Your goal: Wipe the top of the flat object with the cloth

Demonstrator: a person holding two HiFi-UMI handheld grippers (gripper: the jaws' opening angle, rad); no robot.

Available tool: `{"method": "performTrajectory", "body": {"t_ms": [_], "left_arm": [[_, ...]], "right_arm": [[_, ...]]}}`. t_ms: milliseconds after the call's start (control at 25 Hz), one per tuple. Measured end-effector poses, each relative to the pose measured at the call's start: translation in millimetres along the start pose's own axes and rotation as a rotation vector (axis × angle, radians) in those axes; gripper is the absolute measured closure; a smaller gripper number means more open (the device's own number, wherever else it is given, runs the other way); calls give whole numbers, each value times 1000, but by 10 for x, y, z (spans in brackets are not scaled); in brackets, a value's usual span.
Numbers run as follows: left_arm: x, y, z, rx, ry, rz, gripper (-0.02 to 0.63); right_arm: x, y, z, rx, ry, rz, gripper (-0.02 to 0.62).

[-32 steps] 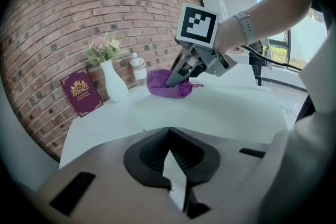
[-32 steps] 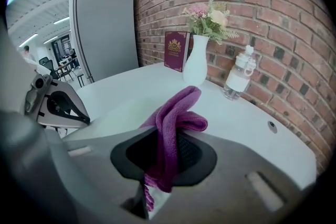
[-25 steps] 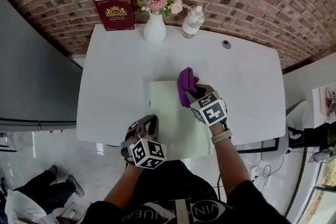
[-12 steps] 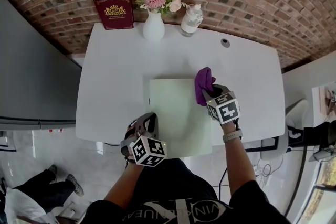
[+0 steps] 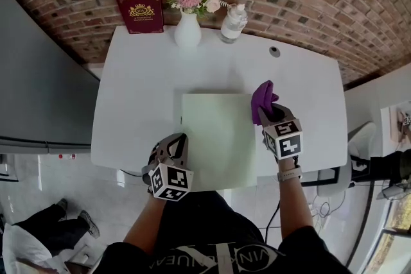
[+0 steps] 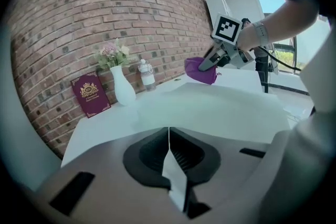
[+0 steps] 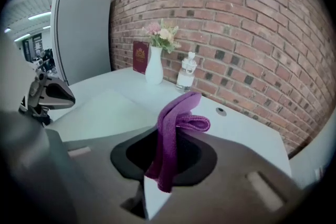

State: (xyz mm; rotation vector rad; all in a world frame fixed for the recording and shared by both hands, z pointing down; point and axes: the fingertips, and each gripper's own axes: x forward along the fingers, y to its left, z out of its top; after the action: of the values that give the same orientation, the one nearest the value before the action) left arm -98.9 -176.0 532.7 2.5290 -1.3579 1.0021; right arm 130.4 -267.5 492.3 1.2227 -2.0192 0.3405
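The sheet (image 5: pixel 218 138) is a pale green, plain, matte square lying flat on the white counter (image 5: pixel 141 74), its near edge close to the counter's front edge. Its surface is even in tone, with no print or marks that can be made out.

The cloth (image 5: pixel 262 99) is a deep purple, soft, ribbed fabric, folded over itself into a loose loop at its free end. The right gripper (image 5: pixel 266 113) has its jaws pinching the cloth, which bunches up out of them and droops forward. It sits at the sheet's far right corner, mostly over the bare counter just beside the sheet's right edge. Whether it touches the surface cannot be told.

The left gripper (image 5: pixel 179 143) has its jaws pressed together with nothing between them. Its tip is at the sheet's left edge, near the front corner, and contact there is unclear.

At the back of the counter, against the brick wall, stand a red book (image 5: pixel 140 11), a white vase (image 5: pixel 187 34) of flowers and a clear bottle (image 5: pixel 233 24), all well apart from the sheet.
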Motion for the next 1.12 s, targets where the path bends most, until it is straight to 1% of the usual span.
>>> {"method": "performTrajectory", "body": {"t_ms": [80,160,280,480,640,720,840,960,1120], "left_arm": [[-75,53,2,-21,-16,15,594],[-148,42,-8,-43,-19,17,594],[-256,-66,-24,-85,-19,7,594],[-395,-390,-127,-92,-1,-27,592],[-505,-564,-237,-96,11,-25,592],[-527,-628,-286,-86,26,-19,592],[-519,-679,-347,-48,60,-3,594],[-504,-691,-363,-39,86,6,594],[-488,-686,-364,-50,106,7,595]], "right_arm": [[-34,207,121,17,-50,63,528],[-31,490,238,44,-89,151,528],[16,943,375,61,-117,280,528],[91,1575,498,0,-112,422,528],[101,2034,560,-45,-111,519,528],[88,2247,537,-68,-101,564,528],[90,2485,416,-137,-64,597,528],[119,2529,274,-213,-41,575,528],[122,2378,217,-212,-44,537,528]]}}
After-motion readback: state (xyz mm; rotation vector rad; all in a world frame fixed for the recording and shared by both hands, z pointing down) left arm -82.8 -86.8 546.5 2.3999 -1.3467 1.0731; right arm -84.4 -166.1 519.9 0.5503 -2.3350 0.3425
